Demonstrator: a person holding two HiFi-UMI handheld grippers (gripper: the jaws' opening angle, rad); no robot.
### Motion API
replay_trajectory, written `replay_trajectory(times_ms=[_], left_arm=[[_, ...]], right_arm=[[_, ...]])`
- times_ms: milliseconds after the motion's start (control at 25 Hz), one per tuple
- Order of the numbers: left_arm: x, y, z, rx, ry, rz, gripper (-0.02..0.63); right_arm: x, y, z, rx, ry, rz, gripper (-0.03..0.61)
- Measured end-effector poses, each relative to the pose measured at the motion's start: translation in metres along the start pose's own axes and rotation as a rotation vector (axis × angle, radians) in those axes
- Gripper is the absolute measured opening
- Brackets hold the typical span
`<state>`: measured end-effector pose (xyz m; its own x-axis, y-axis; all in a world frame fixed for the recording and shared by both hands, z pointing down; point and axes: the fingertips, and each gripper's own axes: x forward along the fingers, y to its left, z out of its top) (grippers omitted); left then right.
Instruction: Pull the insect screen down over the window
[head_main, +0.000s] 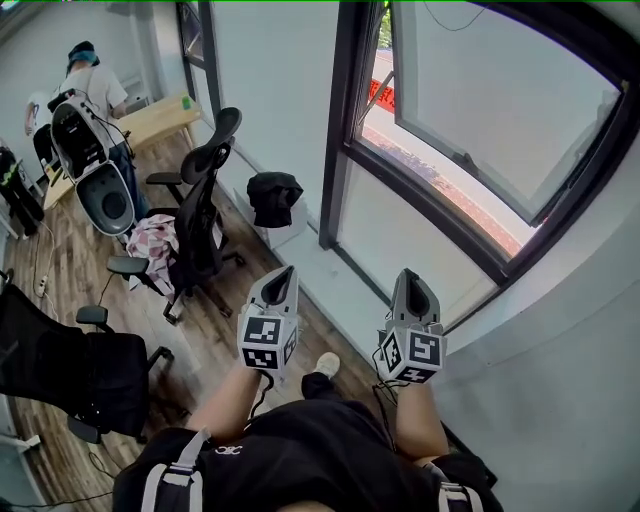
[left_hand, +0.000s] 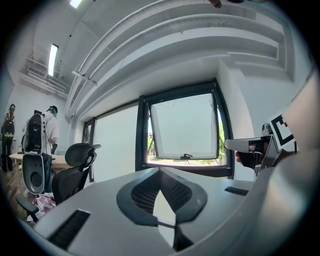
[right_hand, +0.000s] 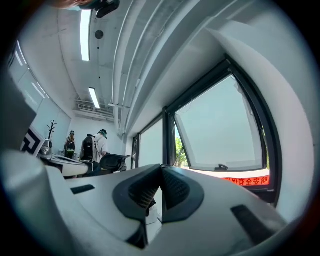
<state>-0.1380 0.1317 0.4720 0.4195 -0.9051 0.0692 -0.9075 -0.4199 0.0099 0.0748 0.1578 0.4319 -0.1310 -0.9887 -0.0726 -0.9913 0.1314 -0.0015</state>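
A dark-framed window fills the wall ahead, its sash tilted open outward at the bottom; it also shows in the left gripper view as window and in the right gripper view as window. No insect screen shows over the glass. My left gripper and right gripper are held side by side at waist height, pointing level at the wall below the window. Both are shut with nothing between the jaws, and stand well short of the window.
Black office chairs stand to the left on the wood floor, with a black bag on a white box by the wall. A person stands at a far desk. A grey wall corner rises close on the right.
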Motion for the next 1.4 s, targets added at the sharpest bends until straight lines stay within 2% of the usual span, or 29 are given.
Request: replay_trajectory(times_ms=[400,640,840,1120,1400], left_arm=[[0.142,0.035,0.012,-0.009,-0.001,-0.013,0.012],[0.243,0.03,0.031,0.031,-0.02,-0.071,0.012],[0.324,0.025,0.04,0.031,-0.023,-0.113,0.012],[0.42,0.0,0.043,0.055,0.0,-0.207,0.012],[0.472,-0.026,0.046,0.039,0.006,-0.293,0.012]], right_arm=[[0.127,-0.061,-0.005,0.005,-0.007,-0.045,0.005],[0.207,-0.109,-0.005,0.006,-0.016,-0.076,0.005],[0.265,-0.143,-0.009,0.006,-0.014,-0.087,0.005],[0.317,-0.203,-0.015,-0.004,-0.018,-0.166,0.005],[0.33,-0.241,-0.017,-0.024,0.002,-0.229,0.005]])
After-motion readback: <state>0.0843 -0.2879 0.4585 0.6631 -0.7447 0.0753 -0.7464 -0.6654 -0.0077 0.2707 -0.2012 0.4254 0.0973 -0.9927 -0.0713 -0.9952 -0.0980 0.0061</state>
